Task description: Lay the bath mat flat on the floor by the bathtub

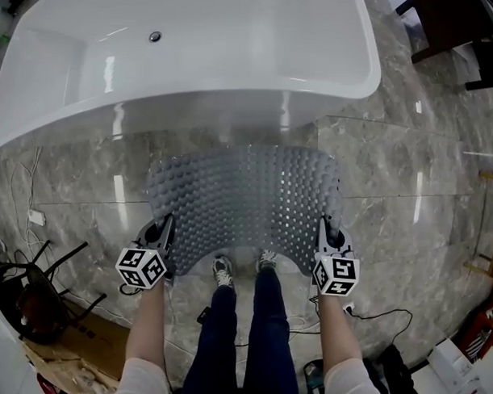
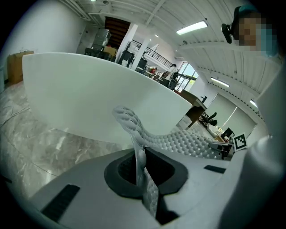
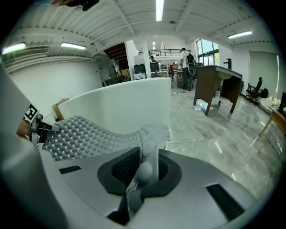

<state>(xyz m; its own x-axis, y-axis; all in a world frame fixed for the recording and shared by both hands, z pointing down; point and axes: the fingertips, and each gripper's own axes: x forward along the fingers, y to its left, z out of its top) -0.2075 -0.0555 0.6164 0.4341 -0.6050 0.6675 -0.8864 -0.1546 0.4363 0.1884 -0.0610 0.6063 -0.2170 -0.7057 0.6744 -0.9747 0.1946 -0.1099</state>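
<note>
The mat (image 1: 246, 196), grey and studded, was held spread over the floor (image 1: 408, 182) just in front of the tub (image 1: 195, 61). Its far edge lay close to the tub's base; contact with the floor there could not be confirmed. The near edge curved away between the two held corners, exposing the person's shoes (image 1: 222, 270).

The left gripper (image 1: 163, 230) was clamped on the near left corner. The right gripper (image 1: 328, 231) was clamped on the near right corner. In each gripper view the jaws pinched the mat's thin edge, with the mat running out sideways toward the other gripper. Both forearms reached forward and down, one on each side of the legs, at matching height.

The polished marble floor to the right of the mat was open. A cable (image 1: 371, 314) ran behind the right gripper. A chair (image 1: 33, 294) and cardboard (image 1: 80, 340) stood at the near left, well apart from the mat.
</note>
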